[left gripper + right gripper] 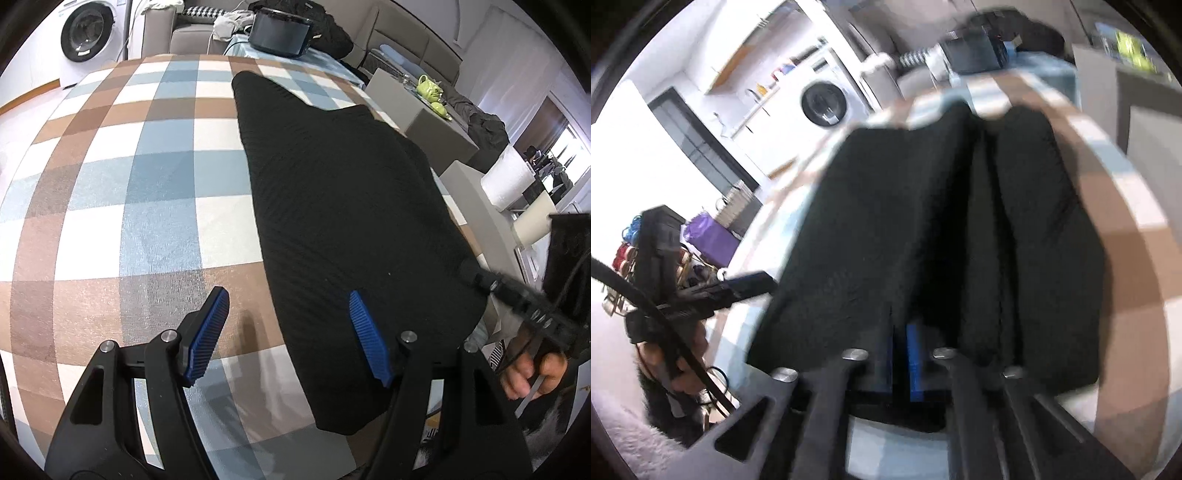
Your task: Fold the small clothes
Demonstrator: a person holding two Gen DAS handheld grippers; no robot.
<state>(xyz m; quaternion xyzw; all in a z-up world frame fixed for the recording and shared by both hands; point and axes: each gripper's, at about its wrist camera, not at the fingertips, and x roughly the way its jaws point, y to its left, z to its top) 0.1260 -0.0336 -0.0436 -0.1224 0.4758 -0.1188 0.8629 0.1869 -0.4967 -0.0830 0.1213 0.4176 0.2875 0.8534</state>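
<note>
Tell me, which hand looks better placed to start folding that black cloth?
The right. Its tool is already shut on the near edge of the black cloth, so it could probably carry that edge over. The left tool hangs open above the checked tablecloth, gripping nothing.

left gripper (288, 332): fingers spread, tilted down | right gripper (901, 354): fingers closed, pinching

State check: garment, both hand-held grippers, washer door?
Black garment: spread on the checked cloth, near edge pinched.
Left hand-held gripper: open, holding nothing.
Right hand-held gripper: shut on the black garment edge.
Washing machine: door closed.
</note>
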